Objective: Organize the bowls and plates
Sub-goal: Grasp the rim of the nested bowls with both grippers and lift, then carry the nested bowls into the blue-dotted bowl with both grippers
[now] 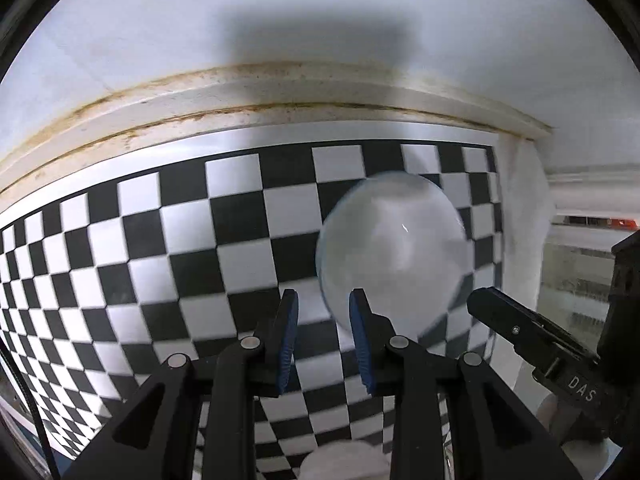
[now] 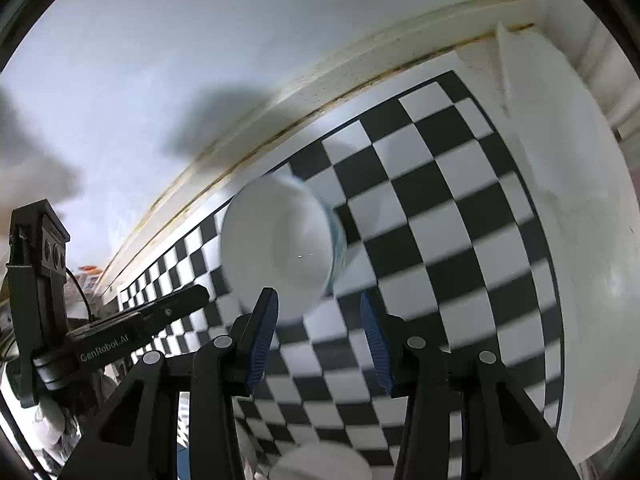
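- Left tongs (image 1: 323, 312): parted, nothing between the pads; the bowl (image 1: 392, 252) lies just ahead, to their right.
- Right tongs (image 2: 319, 312): released, the bowl (image 2: 280, 244) just ahead, towards their left finger.
- Bowl sits on the checkered mat (image 1: 160, 240) on the counter, white plate (image 2: 580, 240) at the mat's right edge.
- I judge the bowl pickup is in hand; next I must straddle its rim and close.

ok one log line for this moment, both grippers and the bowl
left gripper: open, empty | right gripper: open, empty | white bowl: on checkerboard mat, just ahead of both, ungripped | large white plate: mat's right edge
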Demonstrator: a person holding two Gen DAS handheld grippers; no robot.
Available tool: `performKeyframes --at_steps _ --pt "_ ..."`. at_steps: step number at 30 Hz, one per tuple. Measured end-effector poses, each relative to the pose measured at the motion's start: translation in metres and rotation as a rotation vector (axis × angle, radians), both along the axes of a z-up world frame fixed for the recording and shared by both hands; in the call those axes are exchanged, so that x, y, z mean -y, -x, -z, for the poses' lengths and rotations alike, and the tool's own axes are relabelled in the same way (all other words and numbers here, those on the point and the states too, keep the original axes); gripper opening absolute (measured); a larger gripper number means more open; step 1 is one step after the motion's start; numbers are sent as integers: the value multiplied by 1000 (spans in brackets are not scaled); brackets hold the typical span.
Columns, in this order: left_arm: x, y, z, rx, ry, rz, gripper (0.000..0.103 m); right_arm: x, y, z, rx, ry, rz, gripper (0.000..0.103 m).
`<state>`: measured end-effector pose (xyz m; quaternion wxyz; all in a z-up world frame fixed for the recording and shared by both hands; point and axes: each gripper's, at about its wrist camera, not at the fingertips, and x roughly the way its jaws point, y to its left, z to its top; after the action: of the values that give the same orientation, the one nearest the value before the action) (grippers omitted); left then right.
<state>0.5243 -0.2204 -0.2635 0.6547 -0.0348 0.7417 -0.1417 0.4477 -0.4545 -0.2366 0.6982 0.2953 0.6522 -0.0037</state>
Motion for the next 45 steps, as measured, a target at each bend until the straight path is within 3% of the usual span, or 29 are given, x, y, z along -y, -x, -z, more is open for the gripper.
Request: performKeyframes --at_steps 7,9,10,19,32,45 --pt "10 -18 41 -66 -27 17 24 7 -39 45 -79 -2 -24 45" --pt "13 -18 43 -56 -26 31 16 7 -41 51 -81 5 -31 28" --pt "16 -16 43 -56 -19 35 14 7 -43 54 -88 13 -40 13" --pt "33 -10 30 3 -58 76 13 -6 -48 51 -86 80 -100 11" --pt "10 20 -36 88 -47 112 13 -23 -28 6 -23 85 -104 10" --pt "-24 105 -98 181 -20 128 13 -63 53 -63 71 92 -115 10"
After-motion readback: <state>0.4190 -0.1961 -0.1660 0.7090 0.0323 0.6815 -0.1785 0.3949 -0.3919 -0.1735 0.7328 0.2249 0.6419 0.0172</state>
